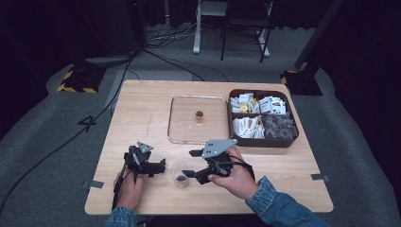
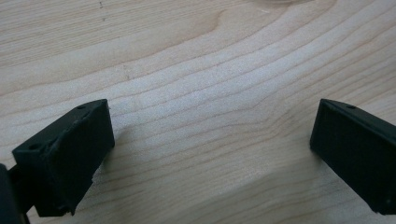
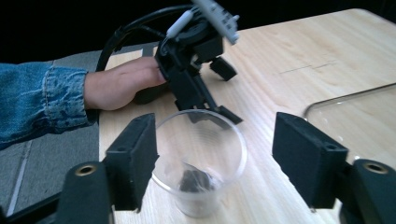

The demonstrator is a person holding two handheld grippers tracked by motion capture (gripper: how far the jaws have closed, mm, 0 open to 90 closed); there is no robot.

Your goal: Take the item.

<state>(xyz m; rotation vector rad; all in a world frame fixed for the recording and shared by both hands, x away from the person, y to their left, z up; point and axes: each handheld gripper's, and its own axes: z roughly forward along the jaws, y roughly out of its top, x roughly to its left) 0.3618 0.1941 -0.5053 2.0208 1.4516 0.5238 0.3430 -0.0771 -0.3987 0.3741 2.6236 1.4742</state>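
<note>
The clear cup [image 3: 198,161] stood on the table [image 1: 142,109] near its front edge, something dark inside. The right tool [image 3: 219,154] straddled it, spread; the left tool [image 2: 210,144] beside it was spread, empty. Nothing looked gripped yet.

Overhead light is falling evenly on the pale wooden table [image 1: 142,118] in the high view, while the grey floor and black surroundings are fading into deep gloom. A faint sheen is lying on the clear square glass lid [image 1: 182,124]. That frame is looking soft and slightly grainy. In the left gripper view the wood grain is showing fairly sharp, the black jaws are blurring at close range and casting soft shadows beside them. In the right gripper view the near jaws and the clear plastic cup [image 3: 201,161] are blurring a little, and the background is going black.
</note>
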